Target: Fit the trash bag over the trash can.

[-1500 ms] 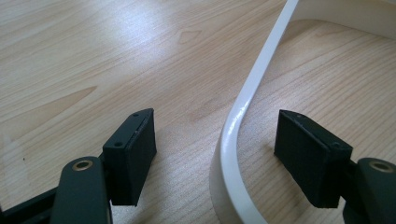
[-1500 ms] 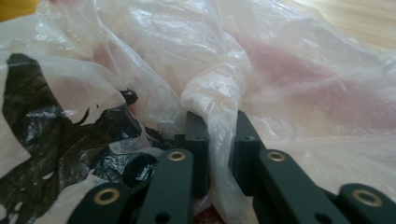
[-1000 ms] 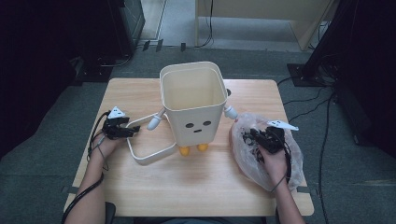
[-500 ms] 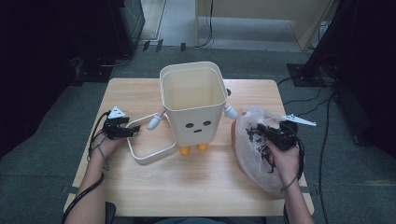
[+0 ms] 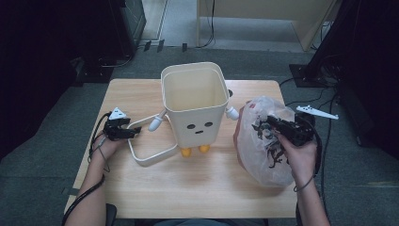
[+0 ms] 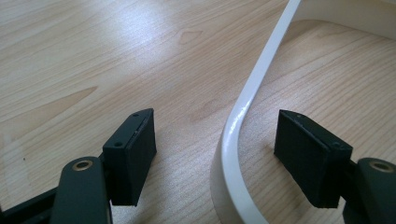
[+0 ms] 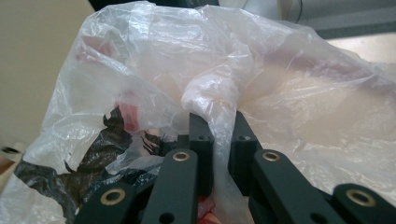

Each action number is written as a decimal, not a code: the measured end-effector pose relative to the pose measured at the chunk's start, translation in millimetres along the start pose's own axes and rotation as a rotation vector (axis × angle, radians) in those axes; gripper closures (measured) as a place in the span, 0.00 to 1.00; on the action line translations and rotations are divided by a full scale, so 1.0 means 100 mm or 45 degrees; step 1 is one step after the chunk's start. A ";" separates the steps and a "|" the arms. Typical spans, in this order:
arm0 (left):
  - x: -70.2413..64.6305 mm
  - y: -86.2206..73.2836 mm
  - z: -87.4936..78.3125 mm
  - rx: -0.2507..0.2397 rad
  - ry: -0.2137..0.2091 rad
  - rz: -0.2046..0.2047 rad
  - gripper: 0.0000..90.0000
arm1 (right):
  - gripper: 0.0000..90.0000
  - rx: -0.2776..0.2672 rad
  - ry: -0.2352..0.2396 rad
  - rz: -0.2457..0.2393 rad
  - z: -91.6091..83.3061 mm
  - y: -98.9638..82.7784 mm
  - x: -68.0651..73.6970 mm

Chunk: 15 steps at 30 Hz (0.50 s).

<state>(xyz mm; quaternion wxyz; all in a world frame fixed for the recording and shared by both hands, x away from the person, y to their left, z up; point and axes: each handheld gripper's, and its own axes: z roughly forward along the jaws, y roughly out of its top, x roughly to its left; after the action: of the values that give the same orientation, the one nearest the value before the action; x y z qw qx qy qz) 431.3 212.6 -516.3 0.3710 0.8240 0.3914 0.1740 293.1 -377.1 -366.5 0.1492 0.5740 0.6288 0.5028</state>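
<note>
A: What did the high view show?
B: A cream bin (image 5: 194,104) with a face stood mid-counter (image 5: 197,188). Its white loop (image 5: 143,146), a handle perhaps, lay flat to the left. The left gripper (image 5: 128,133) sat at that loop's left edge. On the right, the right gripper (image 5: 269,123) pinched a clear bag (image 5: 258,155) with dark print, which rested on the counter just beside the bin.

A: And the left gripper view?
B: Its jaws stood wide apart, one on each side of the loop (image 6: 247,98), touching nothing I could see.

A: The right gripper view?
B: Jaws nearly together, clamped on a bunched fold of the bag (image 7: 210,93).
</note>
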 end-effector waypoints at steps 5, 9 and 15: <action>0.00 0.00 0.00 0.000 0.001 -0.001 0.33 | 0.95 -0.027 0.072 0.012 -0.11 0.12 0.08; 0.00 0.00 0.00 -0.001 0.001 -0.002 0.33 | 0.95 -0.060 0.112 0.011 -0.20 0.21 0.13; 0.00 0.00 0.00 -0.001 0.002 -0.002 0.33 | 0.95 -0.098 0.172 0.006 -0.32 0.33 0.22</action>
<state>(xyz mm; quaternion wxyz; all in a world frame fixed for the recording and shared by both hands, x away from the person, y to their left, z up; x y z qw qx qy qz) 431.2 212.4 -516.4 0.3710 0.8235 0.3921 0.1745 281.2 -378.6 -316.8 0.1271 0.5341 0.6163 0.5646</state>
